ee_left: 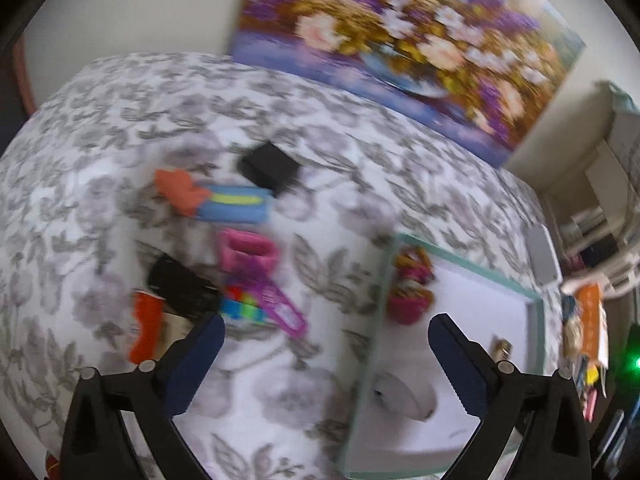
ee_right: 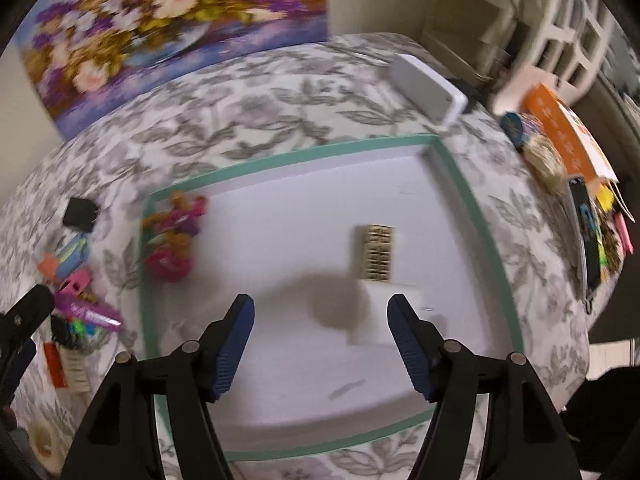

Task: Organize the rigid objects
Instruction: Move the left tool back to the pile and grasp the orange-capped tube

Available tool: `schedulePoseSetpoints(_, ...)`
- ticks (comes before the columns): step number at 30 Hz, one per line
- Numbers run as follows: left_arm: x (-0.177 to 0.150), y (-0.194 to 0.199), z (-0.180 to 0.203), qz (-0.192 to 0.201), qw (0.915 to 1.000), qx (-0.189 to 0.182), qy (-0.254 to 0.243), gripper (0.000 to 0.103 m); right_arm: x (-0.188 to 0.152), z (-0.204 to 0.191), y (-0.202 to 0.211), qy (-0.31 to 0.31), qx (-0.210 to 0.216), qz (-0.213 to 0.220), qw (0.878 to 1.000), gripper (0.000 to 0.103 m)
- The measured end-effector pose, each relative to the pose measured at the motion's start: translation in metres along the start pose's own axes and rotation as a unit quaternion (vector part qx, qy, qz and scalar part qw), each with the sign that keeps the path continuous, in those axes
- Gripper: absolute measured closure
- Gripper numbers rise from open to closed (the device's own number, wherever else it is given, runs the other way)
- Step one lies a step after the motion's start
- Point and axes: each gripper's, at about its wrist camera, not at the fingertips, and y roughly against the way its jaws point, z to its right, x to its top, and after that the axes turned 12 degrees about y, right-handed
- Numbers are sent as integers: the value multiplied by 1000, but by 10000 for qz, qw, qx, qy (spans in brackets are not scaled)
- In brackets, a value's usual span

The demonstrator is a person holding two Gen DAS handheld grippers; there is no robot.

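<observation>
Several small rigid items [ee_left: 240, 248] lie heaped on the floral tabletop [ee_left: 100, 152], left of the green-rimmed white tray [ee_right: 472, 184]. Left hand-held gripper [ee_left: 326, 326] hangs spread and empty; right hand-held gripper [ee_right: 320, 306] likewise, above the tray's wooden block [ee_right: 376, 252].

Leaf-patterned tablecloth [ee_right: 280, 92] bears green-rimmed white tray [ee_right: 288, 156] and scattered toys [ee_left: 240, 240].
</observation>
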Motion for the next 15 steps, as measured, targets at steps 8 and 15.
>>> schedulePoseSetpoints(8, 17, 6, -37, 138, 9978, 424, 489, 0, 0, -29, 9, 266, 466, 293, 9981, 14)
schedulePoseSetpoints(15, 28, 22, -62, 383, 9944, 731, 661, 0, -2, -52, 16, 494, 656, 458, 9956, 14)
